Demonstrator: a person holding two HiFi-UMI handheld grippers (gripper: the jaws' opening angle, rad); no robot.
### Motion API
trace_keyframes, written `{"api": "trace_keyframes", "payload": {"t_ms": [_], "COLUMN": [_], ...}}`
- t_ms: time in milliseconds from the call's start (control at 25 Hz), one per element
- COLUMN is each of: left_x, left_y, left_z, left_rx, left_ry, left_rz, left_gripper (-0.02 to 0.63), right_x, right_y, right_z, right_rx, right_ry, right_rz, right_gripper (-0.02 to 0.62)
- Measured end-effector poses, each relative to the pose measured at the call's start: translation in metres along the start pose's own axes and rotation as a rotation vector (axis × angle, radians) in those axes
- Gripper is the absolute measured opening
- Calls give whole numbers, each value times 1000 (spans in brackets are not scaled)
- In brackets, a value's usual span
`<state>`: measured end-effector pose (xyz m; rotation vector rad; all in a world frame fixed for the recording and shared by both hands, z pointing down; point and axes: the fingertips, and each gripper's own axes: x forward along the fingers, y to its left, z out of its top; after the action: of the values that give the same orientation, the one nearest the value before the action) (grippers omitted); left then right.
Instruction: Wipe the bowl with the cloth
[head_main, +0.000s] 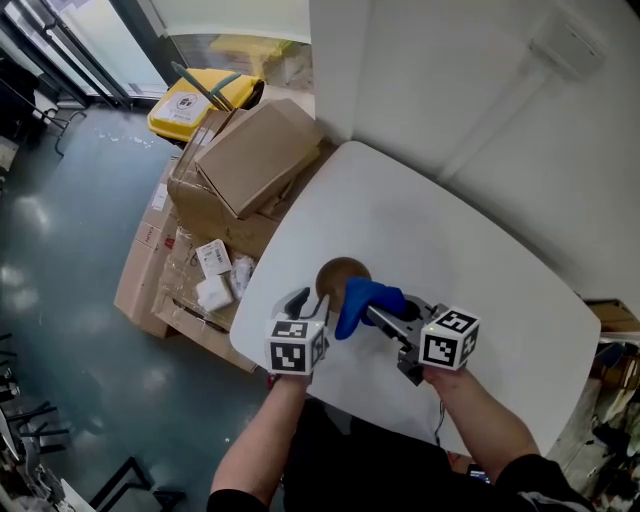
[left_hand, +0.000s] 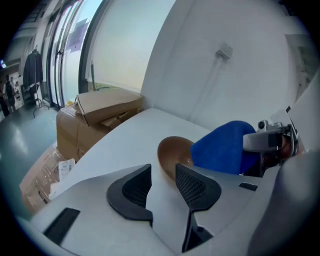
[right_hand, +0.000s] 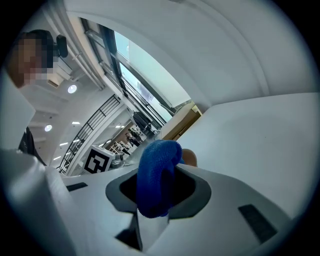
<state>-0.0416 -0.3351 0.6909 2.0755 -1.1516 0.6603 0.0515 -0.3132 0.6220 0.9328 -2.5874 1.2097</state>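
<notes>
My right gripper (right_hand: 159, 186) clamped on cloth (right_hand: 159, 155), blue wad bulging past jaw tips. My left gripper (left_hand: 162, 172) jaws spread wide, nothing between. Bowl (left_hand: 172, 152) on table (head_main: 480, 260) just beyond left tips, not gripped; cloth at its right edge, contact unclear. Step, as I judge: bowl unsteadied, wipe not under way. Next: left jaws close on near rim, right presses cloth inside, sweeps round.

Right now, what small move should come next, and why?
Probably ease the left gripper forward onto the near rim of the bowl: its jaws stand apart and empty just short of it, while the right gripper clamps the cloth.
</notes>
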Motion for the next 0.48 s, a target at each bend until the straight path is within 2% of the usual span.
{"api": "trace_keyframes", "payload": {"t_ms": [80,200,480], "left_x": [7,17,15], "left_y": [-2,-4,-5], "left_z": [-3,-5,-11], "left_rx": [-33,-15,-35], "left_ry": [8,32,65], "left_rz": [-20,-28,-48], "left_gripper": [156,148,21], "right_x": [5,12,14], "right_y": [-5,-11,-3], "right_z": [-8,-17,-32], "right_rx": [11,19,38], "right_ry": [20,39,61], "right_rz": [-5,-15,-33], "right_gripper": [77,77,77]}}
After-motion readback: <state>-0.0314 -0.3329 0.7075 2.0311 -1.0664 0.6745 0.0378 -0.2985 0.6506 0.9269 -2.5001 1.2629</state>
